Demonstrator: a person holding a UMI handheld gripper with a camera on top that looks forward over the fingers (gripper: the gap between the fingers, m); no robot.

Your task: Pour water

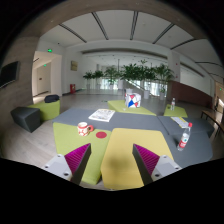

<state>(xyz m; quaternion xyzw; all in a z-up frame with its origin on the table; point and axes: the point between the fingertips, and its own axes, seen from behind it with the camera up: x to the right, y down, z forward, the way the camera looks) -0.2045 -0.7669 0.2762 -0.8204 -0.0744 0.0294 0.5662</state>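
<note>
Behind the grey tabletop (150,125) with yellow-green panels, a big office opens, with plants and ceiling lights. At the near side the gripper (113,160) is held with fingers apart and nothing between them, pink pads facing inward. A bottle (184,138) with red cap stands ahead to the right, well apart. A red-white cup (83,128) stands ahead to the left, beside a red coaster (101,134). I think the bottle is light, thin plastic, slippery and easy to crush; best taken at mid-body, gently.
</note>
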